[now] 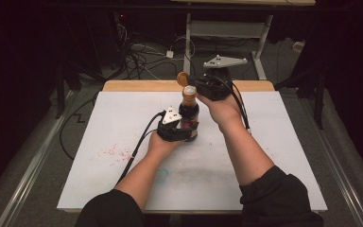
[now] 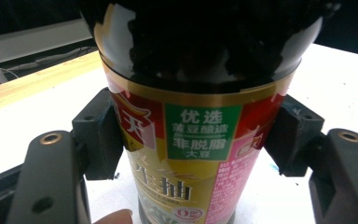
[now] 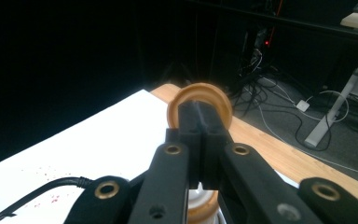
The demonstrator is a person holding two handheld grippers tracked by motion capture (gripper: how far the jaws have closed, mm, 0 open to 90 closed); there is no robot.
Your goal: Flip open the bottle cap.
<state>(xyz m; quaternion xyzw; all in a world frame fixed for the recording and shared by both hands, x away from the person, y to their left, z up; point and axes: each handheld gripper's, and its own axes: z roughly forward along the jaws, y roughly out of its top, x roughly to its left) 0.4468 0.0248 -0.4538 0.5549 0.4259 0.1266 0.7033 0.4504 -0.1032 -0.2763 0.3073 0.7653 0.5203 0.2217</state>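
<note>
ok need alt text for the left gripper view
A dark sauce bottle with a red, gold and green label is clamped between the left gripper's two black jaws, standing on a white table.

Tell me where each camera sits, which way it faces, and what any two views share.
High view: above the person's side, looking forward and down on the table; both forearms show.
Left gripper view: rides the left gripper, facing the bottle clamped between its pads.
Right gripper view: rides the right gripper, facing the cap it pinches.
The high and left gripper views share the bottle.

1 bottle (image 1: 188,113), 1 cap (image 1: 183,77), 2 grippers.
</note>
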